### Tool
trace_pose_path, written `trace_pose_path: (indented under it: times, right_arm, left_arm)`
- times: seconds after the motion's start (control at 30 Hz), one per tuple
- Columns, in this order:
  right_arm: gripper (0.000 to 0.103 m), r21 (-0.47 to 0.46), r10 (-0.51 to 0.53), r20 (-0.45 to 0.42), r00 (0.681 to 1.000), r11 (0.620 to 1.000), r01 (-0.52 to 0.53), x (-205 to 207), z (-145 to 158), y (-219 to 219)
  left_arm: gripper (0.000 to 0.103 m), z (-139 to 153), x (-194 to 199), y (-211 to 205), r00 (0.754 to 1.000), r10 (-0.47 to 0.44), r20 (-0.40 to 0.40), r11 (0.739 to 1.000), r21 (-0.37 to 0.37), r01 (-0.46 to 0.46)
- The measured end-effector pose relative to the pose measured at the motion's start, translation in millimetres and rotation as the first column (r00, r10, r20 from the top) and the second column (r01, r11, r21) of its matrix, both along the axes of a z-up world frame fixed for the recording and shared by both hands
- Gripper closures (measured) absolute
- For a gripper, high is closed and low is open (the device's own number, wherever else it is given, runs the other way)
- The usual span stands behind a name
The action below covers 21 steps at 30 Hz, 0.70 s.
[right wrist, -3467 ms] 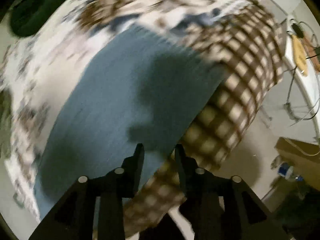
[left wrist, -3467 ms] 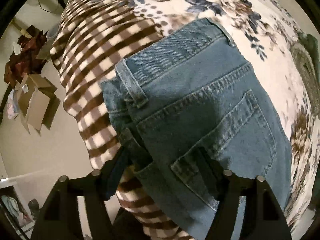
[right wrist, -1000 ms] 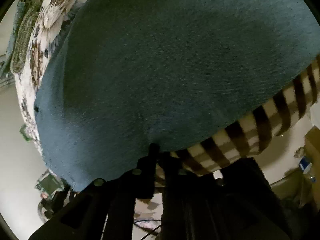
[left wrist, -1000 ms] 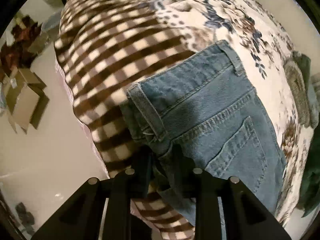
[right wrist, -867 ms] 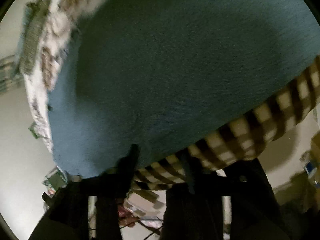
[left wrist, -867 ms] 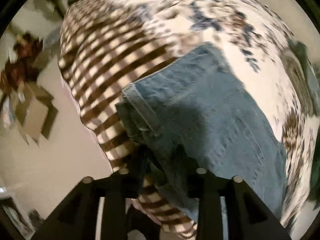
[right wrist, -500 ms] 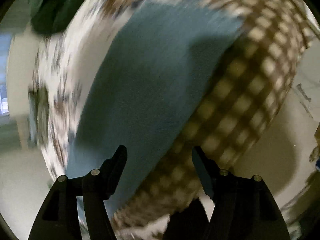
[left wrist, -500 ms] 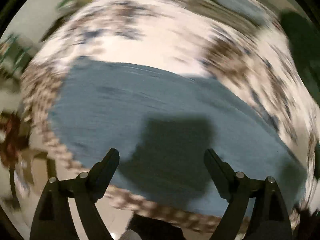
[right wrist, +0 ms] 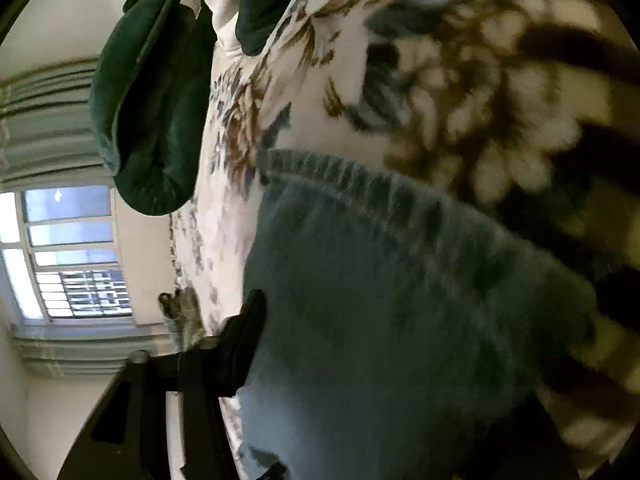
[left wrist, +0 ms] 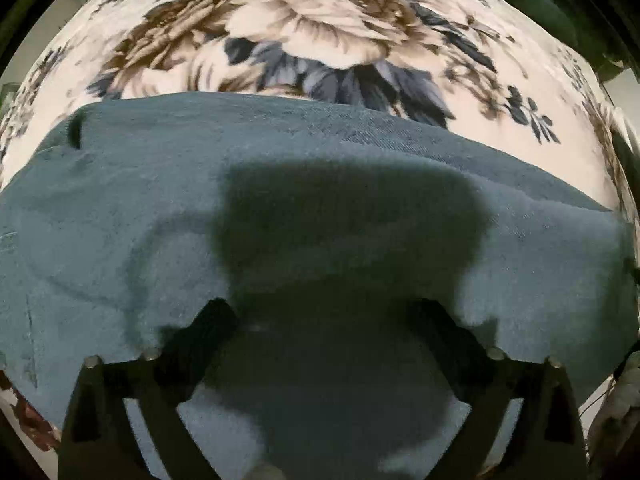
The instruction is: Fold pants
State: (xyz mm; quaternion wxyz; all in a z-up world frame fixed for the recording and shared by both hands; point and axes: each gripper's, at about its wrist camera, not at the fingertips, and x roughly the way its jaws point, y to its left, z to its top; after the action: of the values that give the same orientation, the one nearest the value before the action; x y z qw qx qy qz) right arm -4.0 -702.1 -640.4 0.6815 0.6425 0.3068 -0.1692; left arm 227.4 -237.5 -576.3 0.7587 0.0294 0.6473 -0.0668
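Mostly denim fills both views. Blue jeans point(left wrist: 320, 208) lie flat on a bed covered by a floral blanket point(left wrist: 328, 28), with blanket showing beyond the far fold of the cloth. No waistband, pocket or belt loop shows; a faint seam line is all that marks the fabric's left part.

Left hand-held gripper point(left wrist: 326, 320): jaws spread wide, nothing between them, poised over the denim. Its own shadow darkens the cloth ahead of it, so I cannot tell whether the tips touch the fabric.

Right hand-held gripper point(right wrist: 340, 320): only the left finger point(right wrist: 244, 328) is visible, at the left edge of a puckered hem. Denim point(right wrist: 400, 320) covers where the other finger would be, so I cannot tell whether it is spread or clenched, or whether it grips cloth. This view is tilted and blurred. A brown-checked part of the blanket point(right wrist: 560, 160) is smeared at right. A dark green cushion point(right wrist: 152, 100) sits toward the far end of the bed, a window point(right wrist: 68, 256) beyond it. A small grey-brown object near the finger is too blurred to identify.

Change from one second ago: the left jaws were then pinched on the waistband at the bed's near edge, with the back pocket in plain view; now they are spread and only plain denim shows.
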Motion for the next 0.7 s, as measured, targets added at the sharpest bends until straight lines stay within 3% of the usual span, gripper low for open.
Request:
trace_pose_path:
  times: [0.03,0.1,0.23,0.4,0.53,0.7]
  right_arm:
    - [0.092,-0.002,-0.003,-0.003,1.0,1.0,0.003,1,0,-1]
    - [0.097,-0.033,0.01,-0.017,1.0,0.999,-0.011,3,7,0]
    - [0.097,-0.121,0.06,-0.021,0.998,0.991,-0.062,-2,56,12]
    - [0.097,-0.26,0.171,0.017,0.985,0.952,-0.161,25,138,55]
    - [0.097,-0.363,0.274,0.019,0.962,0.898,-0.249,54,193,117]
    - [0.097,-0.448,0.412,-0.037,0.91,0.807,-0.384,85,221,218]
  left_arm:
    - [0.0,-2,2,-1,1.0,-0.001,-0.001,1.0,0.004,0.001]
    - [0.0,-6,4,-4,1.0,-0.006,0.004,1.0,0.026,0.006]
    - [0.0,-3,7,-7,1.0,-0.002,-0.003,0.999,0.039,0.002]
    - [0.0,37,15,9,0.995,0.089,0.037,0.996,-0.026,-0.088]
    - [0.0,76,11,53,0.979,0.177,0.098,0.983,-0.061,-0.171]
    - [0.0,111,-17,142,0.95,0.275,0.148,0.961,-0.055,-0.269]
